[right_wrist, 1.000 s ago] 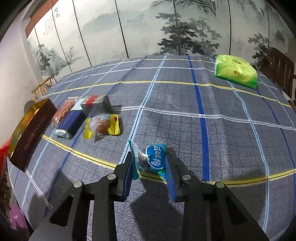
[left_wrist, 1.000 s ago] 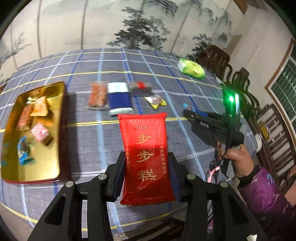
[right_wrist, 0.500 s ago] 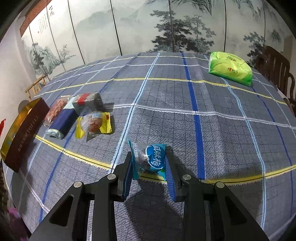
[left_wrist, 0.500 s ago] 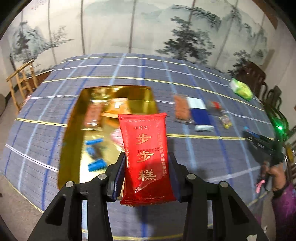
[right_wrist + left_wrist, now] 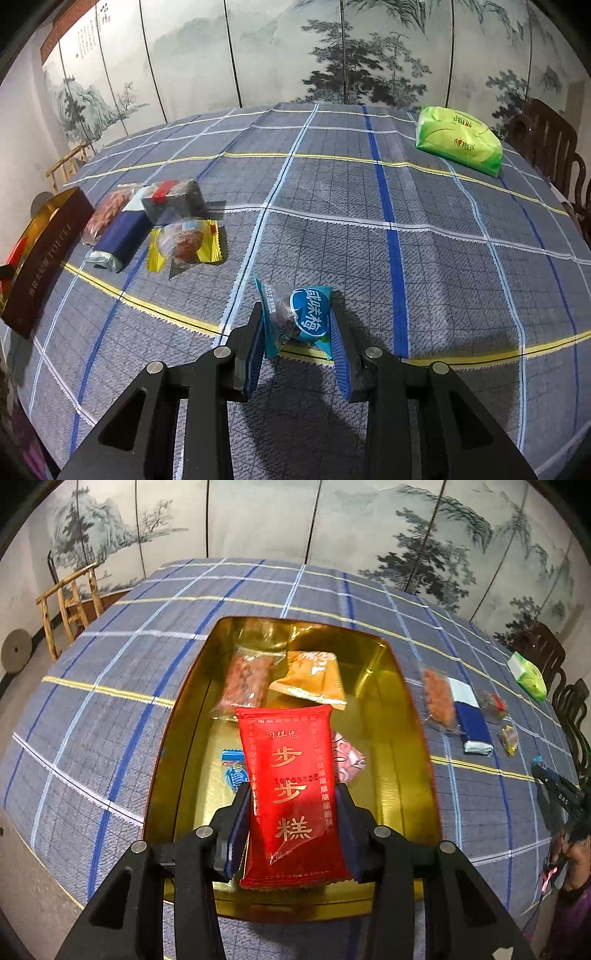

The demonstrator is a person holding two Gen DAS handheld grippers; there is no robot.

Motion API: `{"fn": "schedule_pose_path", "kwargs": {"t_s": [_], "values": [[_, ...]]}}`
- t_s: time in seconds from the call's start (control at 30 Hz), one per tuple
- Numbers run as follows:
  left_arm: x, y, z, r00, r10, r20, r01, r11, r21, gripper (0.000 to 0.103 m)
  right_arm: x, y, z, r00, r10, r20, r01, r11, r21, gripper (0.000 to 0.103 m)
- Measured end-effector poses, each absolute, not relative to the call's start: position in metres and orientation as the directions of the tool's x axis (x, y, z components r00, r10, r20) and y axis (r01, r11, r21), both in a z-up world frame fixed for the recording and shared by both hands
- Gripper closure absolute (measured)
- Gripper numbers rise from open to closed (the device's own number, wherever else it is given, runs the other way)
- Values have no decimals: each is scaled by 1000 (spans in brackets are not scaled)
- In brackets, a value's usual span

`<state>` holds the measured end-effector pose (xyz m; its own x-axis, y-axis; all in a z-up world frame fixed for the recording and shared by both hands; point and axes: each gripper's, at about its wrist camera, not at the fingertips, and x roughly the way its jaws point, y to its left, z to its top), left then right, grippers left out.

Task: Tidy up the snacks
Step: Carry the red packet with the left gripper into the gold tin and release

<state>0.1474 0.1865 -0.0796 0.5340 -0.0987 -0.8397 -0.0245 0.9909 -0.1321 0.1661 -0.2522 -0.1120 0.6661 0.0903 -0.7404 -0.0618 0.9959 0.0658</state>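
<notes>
From my left wrist view, a plaid tablecloth (image 5: 110, 686) backs onto a painted screen (image 5: 369, 528); my left gripper (image 5: 293, 812) clamps a red snack packet (image 5: 291, 782) over the gold tin (image 5: 406, 738) (several packets inside). From my right wrist view, the right gripper (image 5: 297, 328) pinches a blue plum packet (image 5: 299, 317) near the cloth's near edge.

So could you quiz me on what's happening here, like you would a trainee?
1. True or false: the left tool grips a red packet.
2. Where is that packet? A) above the gold tin B) beside the green pack C) on a chair
3. Fill in: the right tool holds a ____ candy wrapper.

Key: 1 true; 2 A; 3 blue.
</notes>
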Motion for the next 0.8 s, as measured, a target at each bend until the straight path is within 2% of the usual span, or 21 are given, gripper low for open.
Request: {"fn": "schedule_pose_path", "kwargs": {"t_s": [0.8], "values": [[144,183,-80,550,-52,-834,-48,994,-94,65,166,-251,-112,665,79,-743,-62,997,51,69]]}}
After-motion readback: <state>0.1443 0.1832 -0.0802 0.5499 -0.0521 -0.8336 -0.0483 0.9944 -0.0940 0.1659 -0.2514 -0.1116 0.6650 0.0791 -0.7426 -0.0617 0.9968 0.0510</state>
